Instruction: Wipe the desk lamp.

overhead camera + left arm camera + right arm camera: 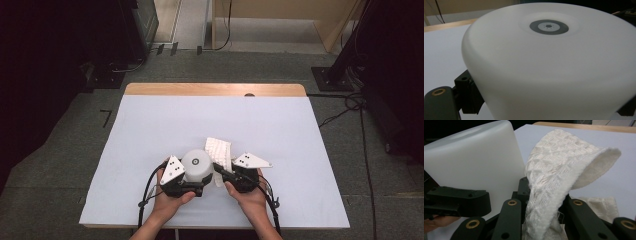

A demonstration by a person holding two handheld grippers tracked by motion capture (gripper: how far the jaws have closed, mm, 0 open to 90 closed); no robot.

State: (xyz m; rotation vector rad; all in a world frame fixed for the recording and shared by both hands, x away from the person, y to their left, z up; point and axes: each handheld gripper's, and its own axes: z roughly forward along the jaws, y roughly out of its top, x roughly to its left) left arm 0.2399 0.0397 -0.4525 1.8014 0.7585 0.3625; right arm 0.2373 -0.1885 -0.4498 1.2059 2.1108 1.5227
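Near the front edge of the tabletop [150, 130]: wiping a white dome-shaped lamp [196, 165] with a cloth [220, 150].

The left tool [192, 186] clamps the lamp's base, holding it steady. The right tool [222, 172] is closed on the waffle-weave cloth, which touches the lamp's side. Next, probably, the cloth must be pressed against the curved wall and dragged around it.

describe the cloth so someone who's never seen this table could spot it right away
On the pale table, look near the front edge, where two hands hold black grippers. The cloth lies beside the smooth white dome, pinched in the right gripper. It is the one soft, cream, waffle-textured thing there.
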